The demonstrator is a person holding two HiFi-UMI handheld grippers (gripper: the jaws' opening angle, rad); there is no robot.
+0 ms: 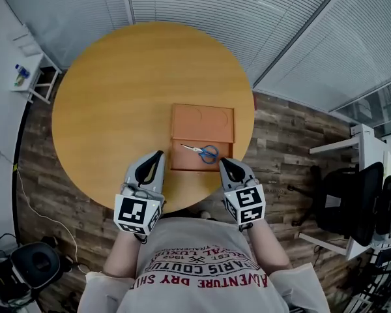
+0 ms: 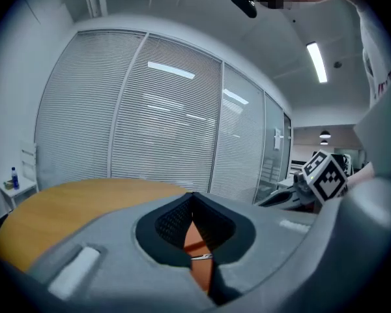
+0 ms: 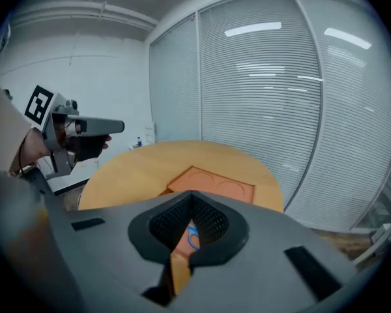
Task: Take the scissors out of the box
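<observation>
The left tool [image 1: 158, 155] hovers with its jaws together and empty at the table's [image 1: 111, 96] near edge, just left of the box [image 1: 184, 162]. It could best steady that wall. The scissors [image 1: 195, 150] lie in the box's near half, their blue handles [image 1: 210, 153] to the right. The right tool [image 1: 223, 162], likewise closed on nothing, should open, then descend on the handles.

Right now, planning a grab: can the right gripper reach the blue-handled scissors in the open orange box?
Probably yes: scissors lie uncovered in the box ahead of the right gripper; its shut jaws must open.
</observation>
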